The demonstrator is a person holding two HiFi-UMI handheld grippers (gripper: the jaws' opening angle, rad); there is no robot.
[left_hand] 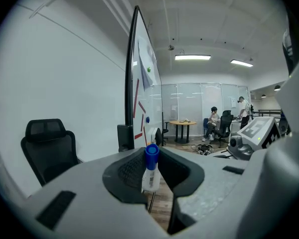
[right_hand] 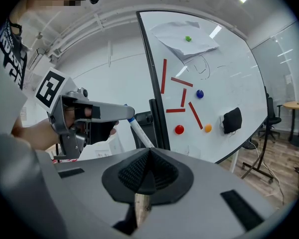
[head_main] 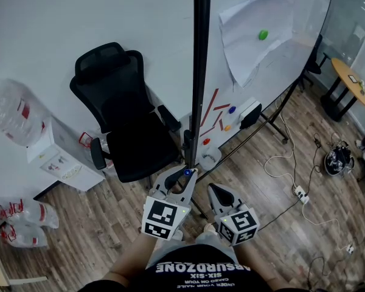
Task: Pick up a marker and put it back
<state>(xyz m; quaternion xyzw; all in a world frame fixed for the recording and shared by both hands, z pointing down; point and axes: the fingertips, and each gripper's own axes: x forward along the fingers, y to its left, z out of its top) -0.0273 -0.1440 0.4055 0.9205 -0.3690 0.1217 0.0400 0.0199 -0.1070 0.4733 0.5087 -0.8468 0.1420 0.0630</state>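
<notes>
A white marker with a blue cap [left_hand: 150, 169] stands upright between the pads of my left gripper [left_hand: 150, 158], which is shut on it. From the head view only the blue cap [head_main: 187, 173] shows at the tips of the left gripper [head_main: 184, 176], close to the whiteboard's black pole [head_main: 201, 72]. In the right gripper view the marker [right_hand: 139, 133] slants down out of the left gripper [right_hand: 122, 113]. My right gripper [right_hand: 148, 156] is shut with nothing in it, just right of the left one [head_main: 214, 188]. The whiteboard [right_hand: 209, 73] carries red strips, magnets, a black eraser [right_hand: 232, 119] and a sheet of paper.
A black office chair [head_main: 125, 120] stands left of the pole. A water dispenser [head_main: 55, 157] and bottles are at far left. Cables and a power strip [head_main: 298, 192] lie on the wood floor at right. People sit at a round table [left_hand: 182, 123] far off.
</notes>
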